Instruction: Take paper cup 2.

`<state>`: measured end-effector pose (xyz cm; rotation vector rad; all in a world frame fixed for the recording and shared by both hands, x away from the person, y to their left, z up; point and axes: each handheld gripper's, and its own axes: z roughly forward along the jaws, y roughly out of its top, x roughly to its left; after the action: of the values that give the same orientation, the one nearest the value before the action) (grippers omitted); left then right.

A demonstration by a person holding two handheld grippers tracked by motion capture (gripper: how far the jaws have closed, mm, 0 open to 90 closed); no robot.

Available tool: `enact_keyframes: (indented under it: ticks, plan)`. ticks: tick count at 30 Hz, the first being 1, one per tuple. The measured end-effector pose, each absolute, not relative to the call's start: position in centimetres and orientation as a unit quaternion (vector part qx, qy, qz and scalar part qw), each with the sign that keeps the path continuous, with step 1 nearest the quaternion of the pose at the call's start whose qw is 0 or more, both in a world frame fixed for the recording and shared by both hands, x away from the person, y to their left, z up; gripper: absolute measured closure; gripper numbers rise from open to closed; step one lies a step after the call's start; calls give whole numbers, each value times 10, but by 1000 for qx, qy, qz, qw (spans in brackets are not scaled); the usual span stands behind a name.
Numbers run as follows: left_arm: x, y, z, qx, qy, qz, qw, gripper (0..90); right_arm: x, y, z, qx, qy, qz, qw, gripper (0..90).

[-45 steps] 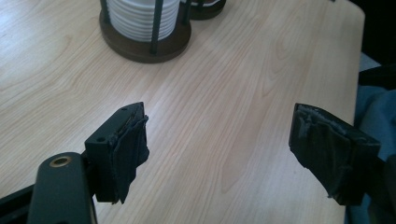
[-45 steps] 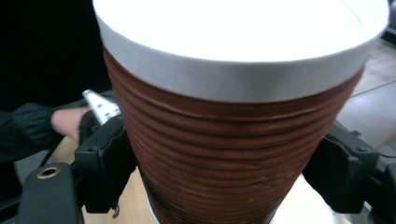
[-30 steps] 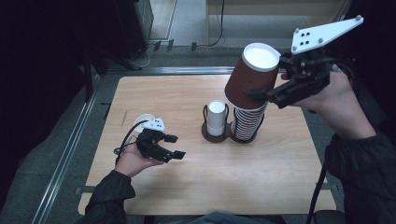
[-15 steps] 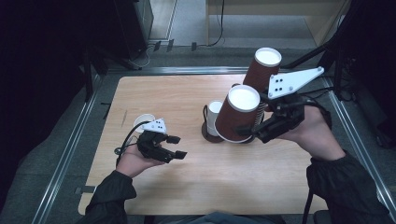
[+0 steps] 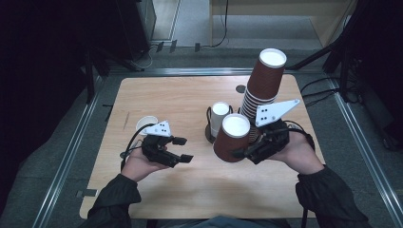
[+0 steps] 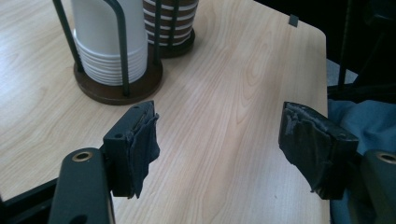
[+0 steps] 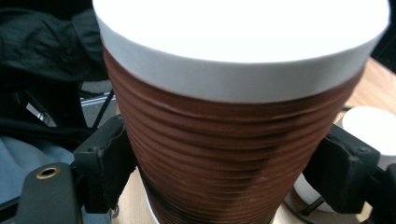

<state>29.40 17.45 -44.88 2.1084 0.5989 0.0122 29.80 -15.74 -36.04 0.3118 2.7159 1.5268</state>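
Right gripper (image 5: 242, 153) clamps a brown ribbed cup (image 5: 231, 137) round its wall, cup tilted, just in front of the cup holders (image 5: 209, 135) mid-table. Left gripper (image 5: 183, 149) hovers with jaws apart and nothing between them, toward the left edge, having just opened a little. The cup lies to its right, mouth up.

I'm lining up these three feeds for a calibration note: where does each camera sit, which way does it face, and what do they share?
High view: above the person's side, looking forward and down on the table; both forearms, left claw, right claw.
Left gripper view: on the left claw, looking along its open jaws at the white cup stack.
Right gripper view: on the right claw, facing the brown cup it grips.
Shared: high and left gripper views show the white stack; the brown cup shows in the high and right gripper views.
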Motion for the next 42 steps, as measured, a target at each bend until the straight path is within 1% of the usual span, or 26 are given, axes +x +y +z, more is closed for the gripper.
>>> enact_keyframes:
  ticks: [2,8,15,19,24,32,37,42]
  plan:
    - [294,172,-449,858,243,2,452,256,300,-157,-372,99,868,486,-6,171]
    - [293,166,-450,858,240,-7,453,235,305,-155,-403,106,872,478,-15,171]
    - [292,157,-452,858,233,-21,457,127,311,-148,-429,110,860,497,-28,171]
    - [291,151,-455,858,225,-29,461,119,314,-143,-442,113,850,512,-39,171]
    - [291,142,-461,861,216,-39,459,102,317,-136,-453,113,841,527,-49,171]
    - [292,131,-469,870,207,-37,446,91,319,-130,-462,118,821,555,-68,172]
    - [293,129,-471,869,207,-41,448,87,318,-124,-463,111,816,563,-70,173]
    - [293,127,-471,871,204,-32,445,71,318,-119,-464,115,816,562,-70,174]
